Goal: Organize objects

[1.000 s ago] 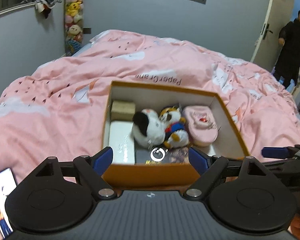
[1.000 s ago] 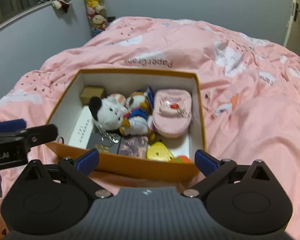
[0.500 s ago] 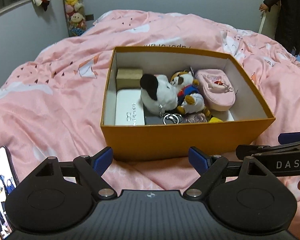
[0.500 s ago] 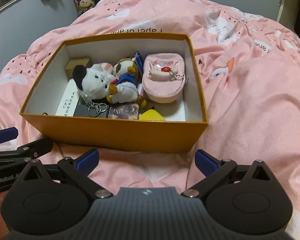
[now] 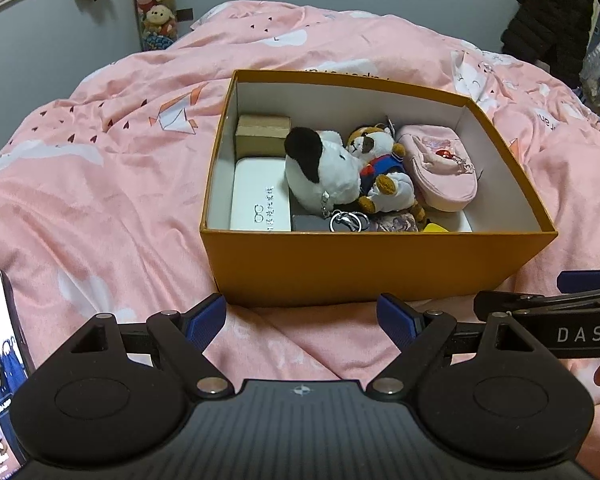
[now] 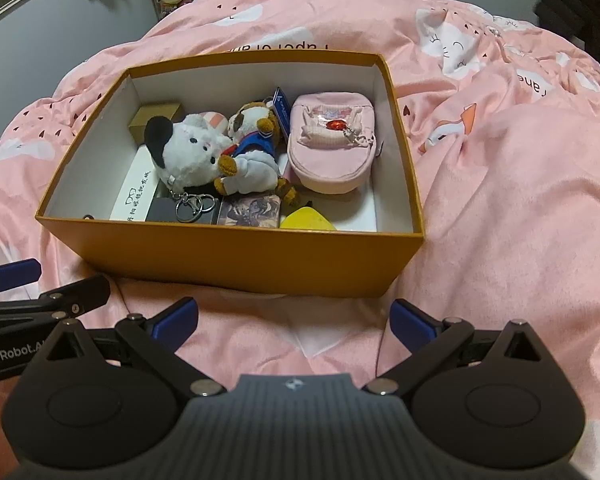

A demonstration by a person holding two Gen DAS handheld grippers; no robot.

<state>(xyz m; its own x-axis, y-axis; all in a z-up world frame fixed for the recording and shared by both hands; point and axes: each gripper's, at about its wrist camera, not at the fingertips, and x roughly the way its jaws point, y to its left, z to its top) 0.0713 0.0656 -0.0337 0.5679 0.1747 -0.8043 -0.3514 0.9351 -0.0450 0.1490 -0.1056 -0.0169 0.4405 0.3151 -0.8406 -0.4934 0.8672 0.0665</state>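
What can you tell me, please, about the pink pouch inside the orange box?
The pink pouch is a small soft fabric pouch with a rounded lower end, shaped like a tiny backpack. A front flap carries a red bead charm on a short chain. It lies flat on the white floor of the orange box, in the right part near the far wall, closed. The brown-and-white plush toy lies right beside its left edge. No gripper touches it.

"DAS" is showing on the right gripper [image 5: 576, 320]; "GenRobot.AI" is showing on the left gripper [image 6: 28, 308]; the white case's [image 5: 260, 196] print is staying unreadable.
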